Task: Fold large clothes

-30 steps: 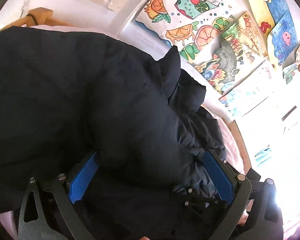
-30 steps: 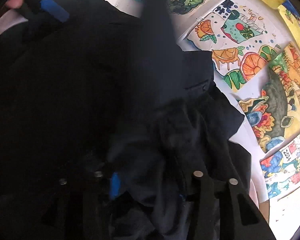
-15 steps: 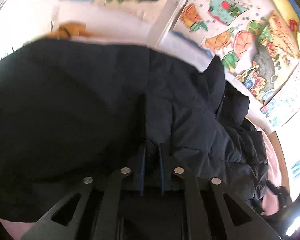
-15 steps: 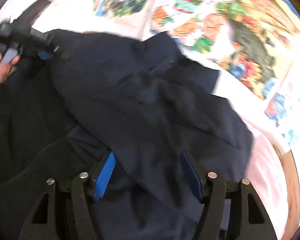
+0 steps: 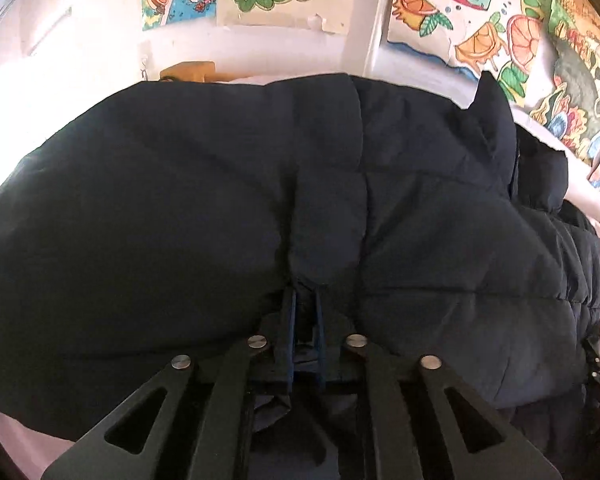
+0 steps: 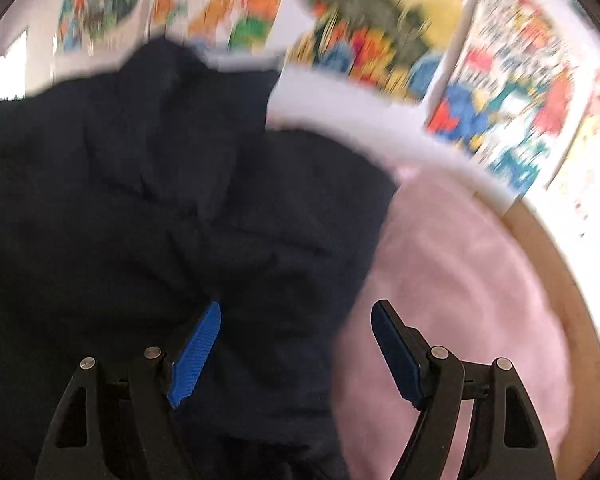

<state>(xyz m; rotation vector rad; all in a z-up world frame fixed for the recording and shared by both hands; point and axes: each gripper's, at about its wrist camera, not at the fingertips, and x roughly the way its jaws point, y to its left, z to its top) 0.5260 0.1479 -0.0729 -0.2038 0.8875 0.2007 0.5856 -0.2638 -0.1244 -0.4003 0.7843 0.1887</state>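
A large dark navy puffer jacket [image 5: 220,208] lies spread over a pink sheet [image 5: 16,444] and fills most of the left wrist view. My left gripper [image 5: 305,300] is shut on a fold of the jacket at its near edge, with fabric pinched between the blue pads. In the blurred right wrist view the jacket [image 6: 160,208] covers the left half of the view. My right gripper [image 6: 296,312] is open, its blue pad [image 6: 198,352] over the jacket's near right edge, with nothing held between the jaws.
The pink sheet [image 6: 460,300] shows bare to the right of the jacket, bounded by a wooden edge [image 6: 560,264]. A white wall with colourful drawings [image 5: 480,12] stands behind. A wooden block [image 5: 188,70] sits at the far left.
My left gripper went from open to shut on a jacket fold and has stayed shut. My right gripper let go, opened, and swung right, so bare pink sheet now shows.
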